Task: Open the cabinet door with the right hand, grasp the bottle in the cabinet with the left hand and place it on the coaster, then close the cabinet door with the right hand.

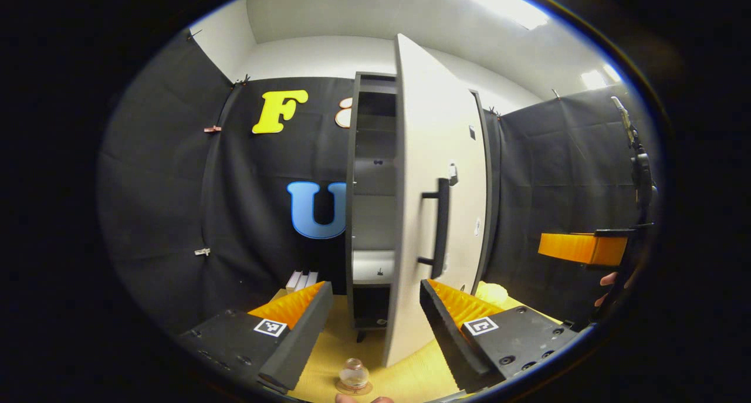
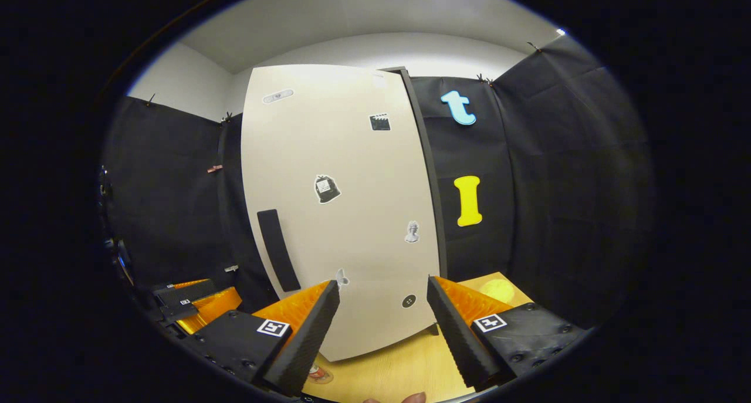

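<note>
1. Writing: none legible. The cabinet door (image 2: 346,203) carries small stickers, among them a clapperboard (image 2: 380,122) at upper centre of the right gripper view; print too small to read.
2. Door: pale, part open, dark bar handle (image 1: 440,227) at mid-frame in the left gripper view; dark cabinet (image 1: 371,203) shelves show to its left.
3. Bottle (image 1: 354,373): small, clear, standing on a round coaster (image 1: 354,386), bottom centre, left gripper view.
4. Surface (image 1: 410,373): yellow wood, lower frame.
5. Room: black cloth walls, white ceiling above.
6. Left tongs (image 1: 375,332): wide, holding nothing.
7. Right tongs (image 2: 381,332): wide, holding nothing, facing the door.
</note>
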`<state>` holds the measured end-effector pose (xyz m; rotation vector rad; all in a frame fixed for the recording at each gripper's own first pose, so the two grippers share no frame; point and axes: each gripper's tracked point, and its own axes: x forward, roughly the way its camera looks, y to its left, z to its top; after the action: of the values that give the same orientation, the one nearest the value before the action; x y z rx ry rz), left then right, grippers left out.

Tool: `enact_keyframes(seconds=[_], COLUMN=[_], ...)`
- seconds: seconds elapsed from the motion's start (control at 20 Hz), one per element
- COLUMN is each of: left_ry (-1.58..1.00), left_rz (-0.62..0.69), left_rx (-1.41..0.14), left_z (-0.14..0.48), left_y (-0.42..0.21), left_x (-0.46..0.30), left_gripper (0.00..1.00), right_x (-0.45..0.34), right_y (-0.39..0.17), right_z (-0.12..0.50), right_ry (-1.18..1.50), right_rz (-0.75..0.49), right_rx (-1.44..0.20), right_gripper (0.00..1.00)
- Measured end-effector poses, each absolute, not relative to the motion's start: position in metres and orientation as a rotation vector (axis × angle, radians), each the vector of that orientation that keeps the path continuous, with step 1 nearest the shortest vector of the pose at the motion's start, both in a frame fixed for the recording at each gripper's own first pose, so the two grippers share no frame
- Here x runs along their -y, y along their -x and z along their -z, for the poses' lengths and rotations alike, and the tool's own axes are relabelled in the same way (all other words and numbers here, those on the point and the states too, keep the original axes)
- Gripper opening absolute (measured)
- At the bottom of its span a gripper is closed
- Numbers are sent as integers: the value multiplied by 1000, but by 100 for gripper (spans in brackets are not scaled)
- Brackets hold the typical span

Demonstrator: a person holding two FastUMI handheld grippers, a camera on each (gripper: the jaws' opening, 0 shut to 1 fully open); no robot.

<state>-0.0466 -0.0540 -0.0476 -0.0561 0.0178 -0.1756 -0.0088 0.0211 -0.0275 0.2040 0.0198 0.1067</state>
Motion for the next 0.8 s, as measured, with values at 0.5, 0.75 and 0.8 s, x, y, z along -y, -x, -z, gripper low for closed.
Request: enact_keyframes(seconds=[0.5, 0.75, 0.8], left_ry=[15, 24, 21], left_rz=[228, 233, 233], left_rx=[3, -3, -3], left_z=[35, 37, 37], left_y=[33, 32, 32], left_x=[91, 103, 105], left_gripper=[94, 94, 94], right_x=[26, 39, 41], right_y=[17, 23, 23], right_z=[26, 30, 30], right_ry=[-149, -135, -134], right_rz=[-7, 14, 18], right_rx=[20, 18, 19], right_gripper=[98, 97, 97])
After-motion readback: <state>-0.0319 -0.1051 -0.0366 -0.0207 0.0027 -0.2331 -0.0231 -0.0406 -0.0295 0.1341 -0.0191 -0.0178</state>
